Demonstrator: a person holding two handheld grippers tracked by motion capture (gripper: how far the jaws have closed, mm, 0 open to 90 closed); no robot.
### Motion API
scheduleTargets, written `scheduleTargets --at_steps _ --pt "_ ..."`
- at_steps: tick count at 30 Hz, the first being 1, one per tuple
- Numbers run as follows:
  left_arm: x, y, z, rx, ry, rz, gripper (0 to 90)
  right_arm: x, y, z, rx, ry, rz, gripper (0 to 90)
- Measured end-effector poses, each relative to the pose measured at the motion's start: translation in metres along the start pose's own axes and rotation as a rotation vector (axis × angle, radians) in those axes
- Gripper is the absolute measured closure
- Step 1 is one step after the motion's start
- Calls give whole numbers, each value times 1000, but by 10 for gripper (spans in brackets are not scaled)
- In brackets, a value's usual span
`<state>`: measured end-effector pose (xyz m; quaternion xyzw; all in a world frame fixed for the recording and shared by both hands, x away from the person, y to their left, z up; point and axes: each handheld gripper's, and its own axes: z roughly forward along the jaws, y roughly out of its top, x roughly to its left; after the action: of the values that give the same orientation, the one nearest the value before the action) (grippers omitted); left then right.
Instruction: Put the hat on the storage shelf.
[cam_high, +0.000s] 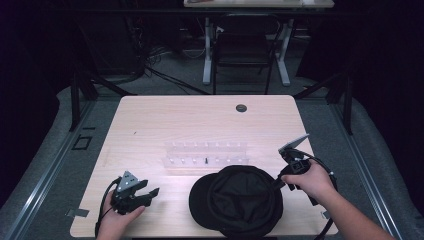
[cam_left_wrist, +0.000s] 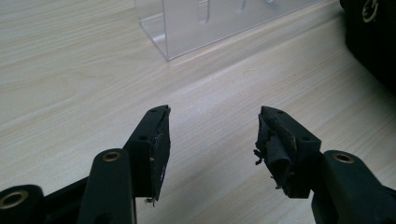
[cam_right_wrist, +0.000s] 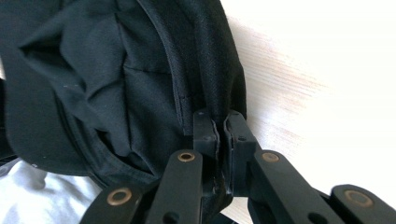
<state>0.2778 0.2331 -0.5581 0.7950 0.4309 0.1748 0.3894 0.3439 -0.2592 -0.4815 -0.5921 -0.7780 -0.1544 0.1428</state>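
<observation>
A black cap (cam_high: 235, 200) lies upside down near the front edge of the wooden table (cam_high: 150, 125), its hollow inside facing up. My right gripper (cam_high: 276, 184) is shut on the cap's rim at its right side; in the right gripper view the two jaws pinch the rim (cam_right_wrist: 219, 93) of the cap (cam_right_wrist: 116, 84) between them. My left gripper (cam_high: 150, 192) rests at the front left of the table, held in a hand, its jaws apart. The left gripper view shows my left gripper (cam_left_wrist: 212, 135) open over bare wood, with nothing between its fingers.
A clear plastic rack (cam_high: 205, 155) with small pegs stands just behind the cap, mid-table; its corner (cam_left_wrist: 196, 23) lies ahead of the left gripper. A round cable hole (cam_high: 241, 108) sits near the far edge. A dark chair (cam_high: 242, 50) and another desk stand beyond.
</observation>
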Motion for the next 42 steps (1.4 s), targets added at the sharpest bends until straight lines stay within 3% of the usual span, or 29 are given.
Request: scheduleTargets --at_steps 2,4,6,10,12,17,19,21,23,29,34,35,37,42 --pt "0 0 0 0 -2 -5 444 2 0 -4 -7 4 -12 850" --pt "0 0 0 -2 -5 -7 444 7 -1 -5 -48 6 9 848" --pt "0 0 0 -1 -6 -9 445 9 0 -8 -36 2 -17 846" --pt "1 0 0 -1 -7 -11 445 15 0 -9 -62 -9 -23 844" --pt "1 0 0 4 -10 -14 445 17 1 -12 -39 -12 -48 846" --pt "1 -1 1 1 -15 -21 445 22 2 -18 -73 10 -24 847" --pt "2 0 0 7 -19 -20 445 22 4 -22 -47 5 -43 847" --pt "2 0 0 6 -19 -21 445 28 4 -24 -84 17 -12 850" --pt "2 0 0 6 -19 -21 445 29 5 -27 -63 17 -31 850" --pt "2 0 -1 12 -20 -23 445 40 7 -34 -82 18 -31 849" --pt "3 0 -1 14 -22 -23 445 46 10 -44 -69 76 -21 854" --pt "3 0 -1 14 -21 -23 445 49 9 -45 -85 79 -5 854" --pt "3 0 -1 13 -21 -24 445 51 11 -50 -68 80 -32 855" --pt "3 0 -1 14 -20 -23 445 58 10 -58 -74 90 -30 857"
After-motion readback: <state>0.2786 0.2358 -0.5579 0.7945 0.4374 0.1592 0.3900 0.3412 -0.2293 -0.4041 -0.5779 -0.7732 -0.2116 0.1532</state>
